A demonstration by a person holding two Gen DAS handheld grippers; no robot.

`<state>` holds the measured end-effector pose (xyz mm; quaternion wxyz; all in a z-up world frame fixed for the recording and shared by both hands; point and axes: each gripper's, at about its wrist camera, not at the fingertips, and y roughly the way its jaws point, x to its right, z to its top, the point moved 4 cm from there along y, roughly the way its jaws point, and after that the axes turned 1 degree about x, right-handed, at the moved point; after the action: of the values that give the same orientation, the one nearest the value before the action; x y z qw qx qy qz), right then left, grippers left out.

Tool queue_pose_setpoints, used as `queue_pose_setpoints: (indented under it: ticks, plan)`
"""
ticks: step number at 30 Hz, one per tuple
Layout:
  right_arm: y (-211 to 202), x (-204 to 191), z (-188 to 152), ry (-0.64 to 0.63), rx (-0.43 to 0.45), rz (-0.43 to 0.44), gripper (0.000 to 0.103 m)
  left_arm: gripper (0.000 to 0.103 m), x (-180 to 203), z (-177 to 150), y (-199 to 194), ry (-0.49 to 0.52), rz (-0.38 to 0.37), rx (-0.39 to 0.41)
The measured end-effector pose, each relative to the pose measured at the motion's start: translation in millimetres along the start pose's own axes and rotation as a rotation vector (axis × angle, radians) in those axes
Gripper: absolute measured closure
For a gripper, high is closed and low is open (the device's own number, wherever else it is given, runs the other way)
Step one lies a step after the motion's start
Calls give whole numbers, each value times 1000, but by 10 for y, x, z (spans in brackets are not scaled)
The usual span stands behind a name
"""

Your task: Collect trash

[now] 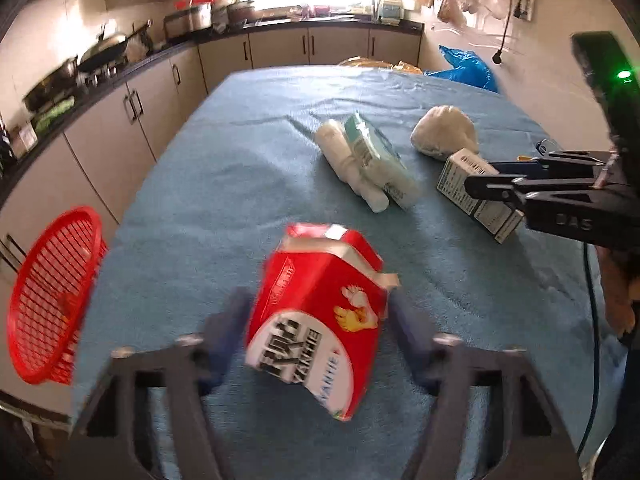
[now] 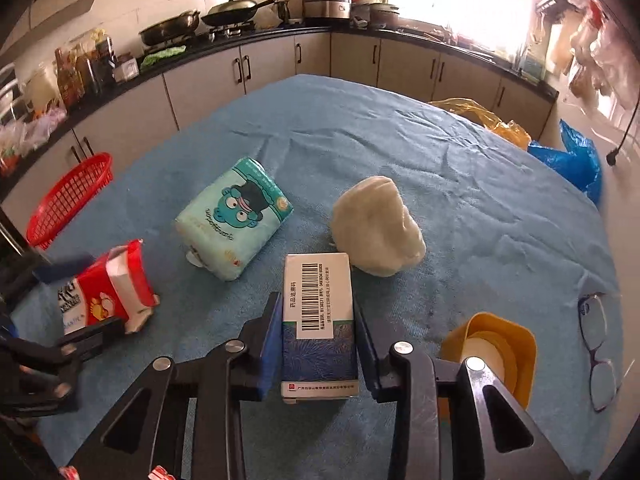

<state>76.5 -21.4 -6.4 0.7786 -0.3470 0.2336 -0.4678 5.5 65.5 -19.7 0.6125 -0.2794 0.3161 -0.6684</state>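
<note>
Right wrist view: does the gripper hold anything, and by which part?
The white and blue box, by its two long sides, between the right gripper's fingers.

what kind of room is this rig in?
Most likely a home kitchen: a wok on a stove, grey base cabinets under a dark counter, and a cloth-covered table in the middle.

Blue towel-like cloth [image 2: 460,184] over the table. Red mesh basket [image 1: 48,300]. Red box [image 1: 320,320] with white lower band, black lettering, yellow cartoon foot. Teal tissue pack [image 2: 234,216] with blue cartoon face. White box [image 2: 318,320], black barcode, dark blue patterned lower part. Off-white crumpled wad [image 2: 378,226]. Yellow holder [image 2: 504,344], white roll inside. Blue gripper pads [image 2: 270,340].
</note>
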Motion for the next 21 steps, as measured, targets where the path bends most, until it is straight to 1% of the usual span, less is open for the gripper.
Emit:
queue_pose_setpoints:
  ticks: [1, 2, 3, 5, 6, 7, 8, 9, 11, 12, 16, 21]
  plan:
    - [-25, 4, 5, 7, 9, 11, 66, 43, -6, 1, -3, -10, 2, 5]
    - [-60, -8, 17, 19, 25, 24, 66, 46, -13, 10, -13, -20, 1, 14]
    - [-95, -12, 33, 35, 44, 40, 66, 47, -27, 13, -16, -29, 2, 19]
    - [-182, -44, 67, 57, 88, 80, 66, 52, -65, 12, -17, -59, 5, 23]
    - [-234, -64, 76, 66, 116, 98, 66, 56, -86, 13, -32, -77, 5, 33]
    - [-273, -89, 89, 79, 140, 111, 66, 63, -100, 20, -63, -91, 3, 52]
    - [-287, -110, 101, 89, 152, 122, 66, 66, -110, 27, -91, -101, 6, 67]
    - [-307, -149, 103, 95, 166, 137, 66, 67, -111, 33, -112, -109, 15, 81]
    - [-337, -221, 113, 95, 192, 133, 66, 68, -105, 44, -140, -120, 53, 108]
    - [-344, -249, 113, 94, 199, 134, 66, 68, -106, 40, -149, -125, 59, 114]
    - [-340, -312, 101, 83, 206, 127, 66, 69, -128, 50, -161, -153, 74, 129]
    - [-332, -252, 104, 104, 212, 124, 66, 69, -185, 58, -210, -167, 84, 146]
